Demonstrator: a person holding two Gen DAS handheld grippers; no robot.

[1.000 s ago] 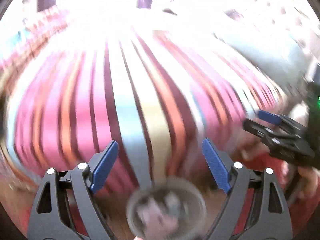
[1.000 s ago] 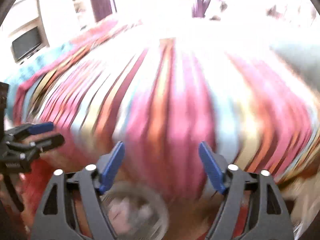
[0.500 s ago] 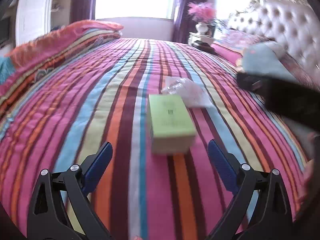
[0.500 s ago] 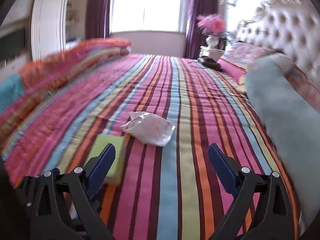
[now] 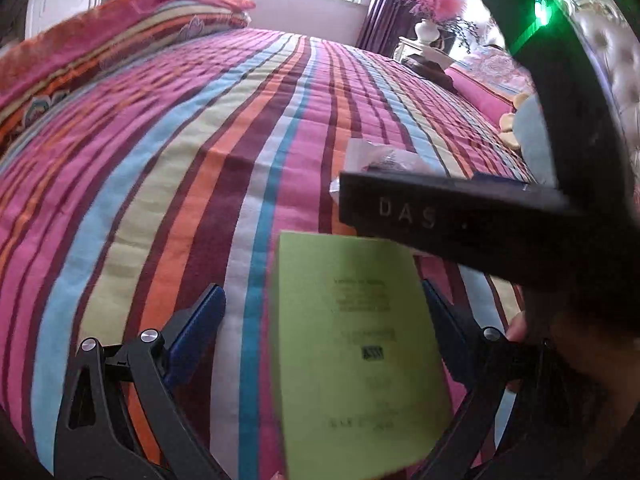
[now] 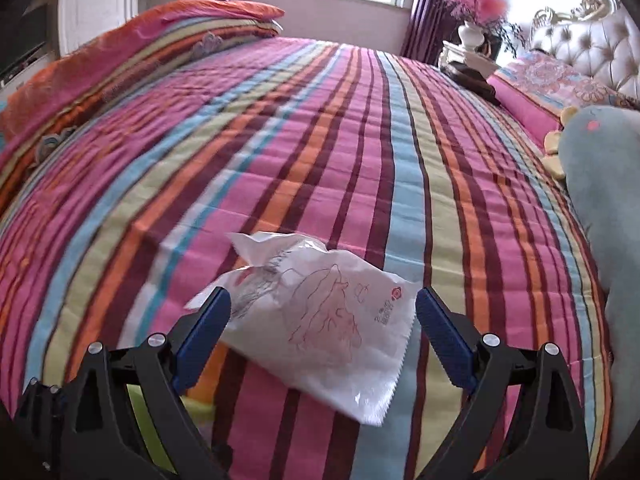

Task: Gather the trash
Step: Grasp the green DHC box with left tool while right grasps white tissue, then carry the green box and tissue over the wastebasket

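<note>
Both grippers standing wide open over the bed, nothing held.
We are finding the green box (image 5: 356, 344) lying lengthwise between the left gripper (image 5: 324, 316) fingers, and the white wrapper (image 6: 320, 320) lying crosswise between the right gripper (image 6: 324, 320) fingers, each untouched on the striped bedspread (image 6: 320, 140).

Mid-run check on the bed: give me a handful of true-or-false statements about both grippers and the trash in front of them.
1. The left gripper is open, with the light green cardboard box between its fingers. True.
2. The right gripper is shut on the crumpled white plastic wrapper. False: it is open, and the wrapper lies loose on the striped bedspread.
3. The box lies beyond the wrapper in the left wrist view. False: the wrapper lies beyond the box.
4. A white vase of pink flowers stands beside the bed. True.
</note>
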